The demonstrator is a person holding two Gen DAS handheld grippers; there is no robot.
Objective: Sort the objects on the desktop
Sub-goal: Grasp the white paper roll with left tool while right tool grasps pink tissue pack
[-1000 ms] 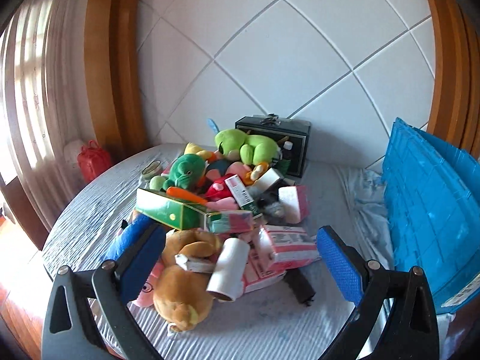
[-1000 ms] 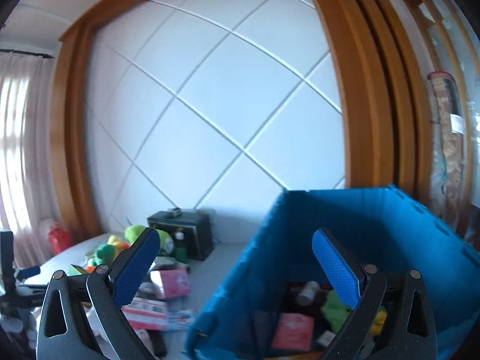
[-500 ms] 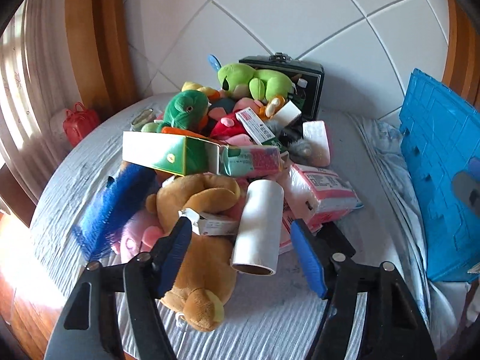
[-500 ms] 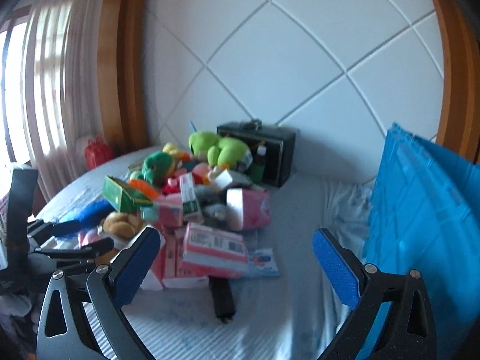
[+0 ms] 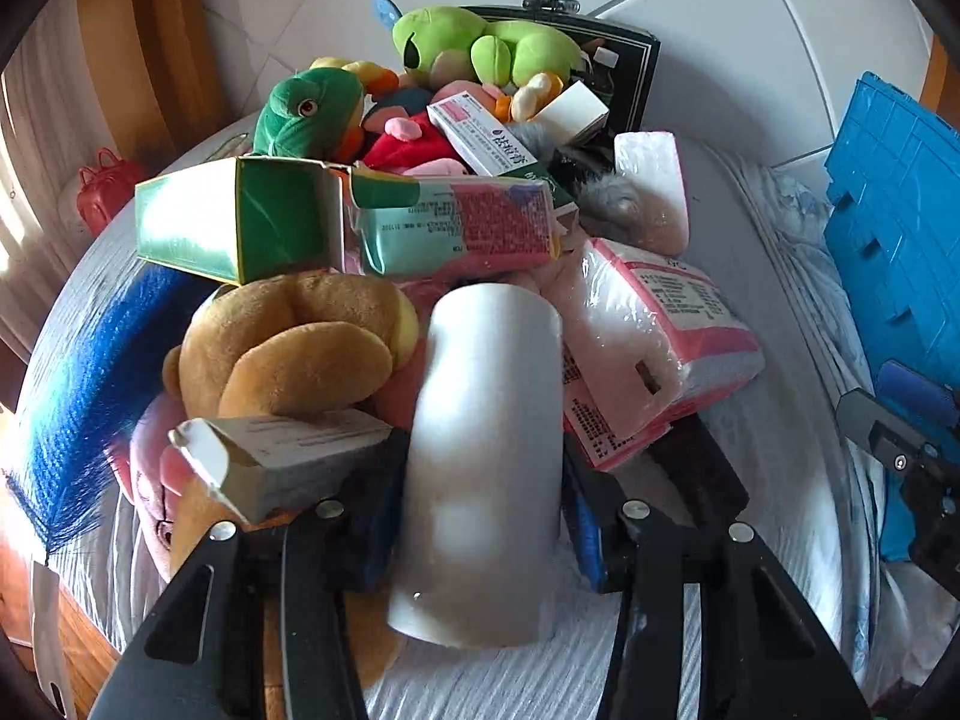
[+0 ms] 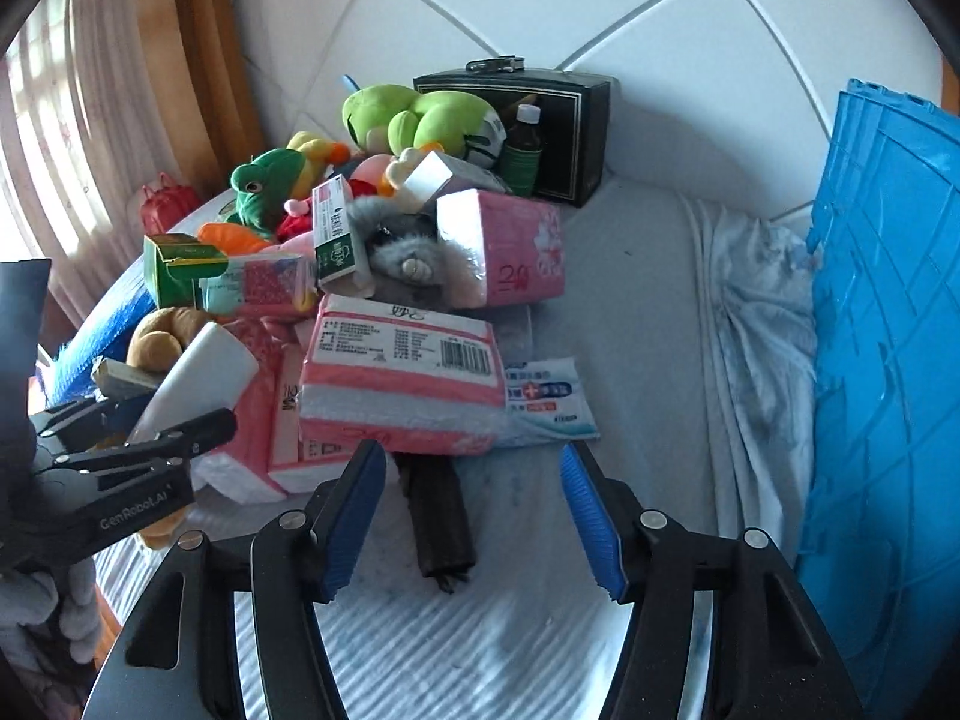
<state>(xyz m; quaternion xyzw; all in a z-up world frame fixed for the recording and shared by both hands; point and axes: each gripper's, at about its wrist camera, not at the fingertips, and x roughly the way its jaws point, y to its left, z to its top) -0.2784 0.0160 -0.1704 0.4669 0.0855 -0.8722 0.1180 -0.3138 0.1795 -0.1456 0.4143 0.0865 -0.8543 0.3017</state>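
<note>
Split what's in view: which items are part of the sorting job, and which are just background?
In the job:
- white roll, between the closing left gripper
- black flat object, in front of the closing right gripper
- pink tissue pack
- brown plush
- green frog plush
- blue crate

Lying about:
- red bag
- curtain
- bedsheet

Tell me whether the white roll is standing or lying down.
Lying down: the white roll leans lengthwise against the pile, its end facing the left-wrist camera.
</note>
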